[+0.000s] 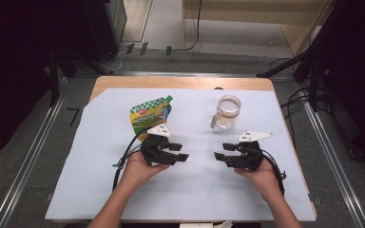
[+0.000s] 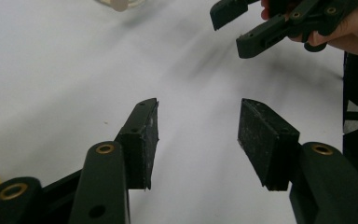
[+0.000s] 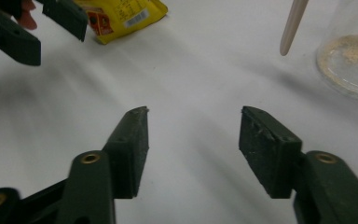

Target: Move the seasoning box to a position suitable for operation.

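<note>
A yellow and green spouted pouch (image 1: 151, 115) lies flat on the white sheet (image 1: 100, 156), left of centre; its yellow lower end (image 3: 121, 16) is at the top of the right gripper view. A clear glass jar (image 1: 228, 113) with a pale handle and some light grains inside (image 3: 354, 60) stands right of centre. My left gripper (image 1: 182, 152) hovers just in front of the pouch, pointing right, open and empty (image 2: 198, 140). My right gripper (image 1: 222, 152) faces it from the right, below the jar, open and empty (image 3: 193, 147). The two grippers point at each other across a small gap.
The white sheet covers a wooden table (image 1: 180, 83) whose far edge shows bare wood. Black stands and cables (image 1: 309, 71) flank the table on the floor. A pale wooden frame (image 1: 247, 19) stands beyond.
</note>
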Demonstrator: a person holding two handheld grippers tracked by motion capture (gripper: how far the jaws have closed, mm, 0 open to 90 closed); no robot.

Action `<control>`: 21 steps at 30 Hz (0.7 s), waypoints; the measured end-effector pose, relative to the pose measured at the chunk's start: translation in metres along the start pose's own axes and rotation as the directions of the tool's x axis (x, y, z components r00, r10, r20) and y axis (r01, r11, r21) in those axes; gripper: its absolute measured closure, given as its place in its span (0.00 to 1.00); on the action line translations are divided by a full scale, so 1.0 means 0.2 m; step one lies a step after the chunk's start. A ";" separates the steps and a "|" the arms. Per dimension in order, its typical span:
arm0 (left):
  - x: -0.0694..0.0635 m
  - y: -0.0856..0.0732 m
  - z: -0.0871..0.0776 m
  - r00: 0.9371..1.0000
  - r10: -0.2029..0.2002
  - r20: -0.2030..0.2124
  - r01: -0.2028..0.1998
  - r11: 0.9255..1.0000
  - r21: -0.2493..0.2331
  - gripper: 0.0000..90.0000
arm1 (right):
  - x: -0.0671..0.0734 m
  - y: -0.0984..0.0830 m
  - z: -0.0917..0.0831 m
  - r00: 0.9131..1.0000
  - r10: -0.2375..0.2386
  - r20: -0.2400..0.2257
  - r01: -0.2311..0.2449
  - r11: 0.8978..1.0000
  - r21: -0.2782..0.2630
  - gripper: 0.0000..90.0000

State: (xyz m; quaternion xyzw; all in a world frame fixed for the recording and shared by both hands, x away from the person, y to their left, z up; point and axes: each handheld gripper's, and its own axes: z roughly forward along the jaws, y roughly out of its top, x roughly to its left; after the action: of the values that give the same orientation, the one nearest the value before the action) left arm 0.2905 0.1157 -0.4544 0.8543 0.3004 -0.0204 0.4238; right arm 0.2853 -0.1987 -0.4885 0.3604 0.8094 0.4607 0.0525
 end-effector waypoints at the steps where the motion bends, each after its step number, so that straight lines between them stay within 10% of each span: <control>1: 0.00 0.00 0.00 1.000 -0.001 -0.002 0.001 1.000 -0.002 0.52 | 0.01 0.00 0.00 1.000 -0.010 -0.001 0.010 1.000 0.004 0.53; 21: -0.01 -0.05 -0.01 0.999 0.028 -0.035 -0.027 0.999 0.023 0.45 | 0.01 -0.01 0.00 0.999 -0.048 0.016 0.047 0.999 0.021 0.58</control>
State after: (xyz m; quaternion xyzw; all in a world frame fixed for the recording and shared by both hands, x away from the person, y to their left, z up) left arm 0.2839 0.1218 -0.4593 0.8633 0.2960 -0.0028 0.4088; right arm 0.2828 -0.1971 -0.4894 0.3453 0.8221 0.4479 0.0662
